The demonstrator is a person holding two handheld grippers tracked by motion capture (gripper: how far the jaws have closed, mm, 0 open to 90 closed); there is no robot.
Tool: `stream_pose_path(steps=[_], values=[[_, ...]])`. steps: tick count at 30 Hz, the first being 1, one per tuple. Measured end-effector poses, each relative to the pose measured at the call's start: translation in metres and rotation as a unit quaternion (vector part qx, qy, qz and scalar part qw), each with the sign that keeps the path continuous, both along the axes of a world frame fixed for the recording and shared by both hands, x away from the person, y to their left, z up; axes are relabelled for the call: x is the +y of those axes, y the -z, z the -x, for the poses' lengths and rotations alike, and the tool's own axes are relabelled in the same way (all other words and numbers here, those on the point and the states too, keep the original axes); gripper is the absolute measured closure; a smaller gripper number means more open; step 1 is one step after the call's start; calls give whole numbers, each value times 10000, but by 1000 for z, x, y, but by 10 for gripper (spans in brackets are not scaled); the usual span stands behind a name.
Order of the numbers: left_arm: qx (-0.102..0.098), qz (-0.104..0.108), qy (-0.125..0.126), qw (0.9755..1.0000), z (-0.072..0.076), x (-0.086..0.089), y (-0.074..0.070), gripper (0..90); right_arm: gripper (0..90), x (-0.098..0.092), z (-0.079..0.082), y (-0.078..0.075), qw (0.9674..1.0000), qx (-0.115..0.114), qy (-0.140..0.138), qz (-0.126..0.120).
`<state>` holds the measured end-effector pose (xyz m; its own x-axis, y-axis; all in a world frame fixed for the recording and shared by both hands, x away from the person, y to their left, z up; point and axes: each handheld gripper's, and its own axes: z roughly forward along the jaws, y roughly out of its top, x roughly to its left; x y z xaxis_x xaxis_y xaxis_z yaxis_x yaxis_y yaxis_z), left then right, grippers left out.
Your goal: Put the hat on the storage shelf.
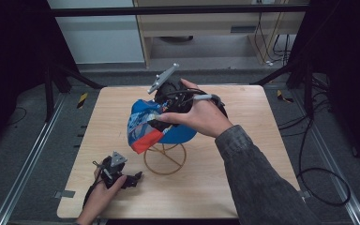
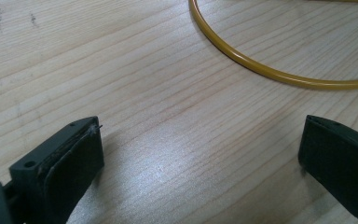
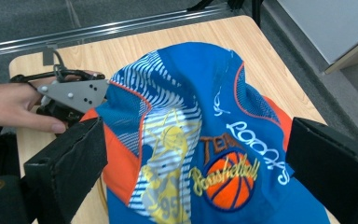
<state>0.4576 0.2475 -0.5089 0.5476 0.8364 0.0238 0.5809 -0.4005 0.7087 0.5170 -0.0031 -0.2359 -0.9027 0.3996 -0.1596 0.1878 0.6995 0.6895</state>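
blue fabric cap with orange brim and basketball embroidery (image 1: 161, 126): draped over the top of a yellow wire stand with round base ring (image 1: 165, 159), near the middle of the light wooden table (image 1: 225, 183). crown crumpled, orange brim hanging toward the left side of the high view. in the right gripper view, same cap (image 3: 205, 140) seen from above, embroidered front panel facing the camera, orange brim at the lower left.

right gripper (image 1: 161, 123): held above and just behind the cap, tilted down toward it, grey three-cornered plate on top pointing up and away. jaws wide apart; in the right gripper view (image 3: 196, 158) black jaws standing on either side of the cap, pads clear of the fabric, nothing clamped. contact between the jaw tips and the fabric in the high view: cannot tell.

left gripper (image 1: 137, 177): low over the near left part of the table, held in the left hand (image 1: 101, 194), pointing toward the stand. in the left gripper view (image 2: 200, 149) jaws spread wide, bare wood between them, nothing gripped. part of the yellow base ring (image 2: 261, 70) lying flat on the table beyond the jaws, apart from them.

black cable (image 1: 326, 187) looped on the floor at the right of the table.
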Motion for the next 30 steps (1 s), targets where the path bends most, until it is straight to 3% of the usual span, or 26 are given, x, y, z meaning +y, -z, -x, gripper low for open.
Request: stream_pose_path(steps=[16, 30], values=[[-6, 0, -4, 10000, 0, 0, 0, 0, 61, -27, 10, 2, 9998, -40, 104, -177], [-20, 8, -12, 10000, 0, 0, 0, 0, 51, -76, 23, 7, 9979, -124, 430, -475]])
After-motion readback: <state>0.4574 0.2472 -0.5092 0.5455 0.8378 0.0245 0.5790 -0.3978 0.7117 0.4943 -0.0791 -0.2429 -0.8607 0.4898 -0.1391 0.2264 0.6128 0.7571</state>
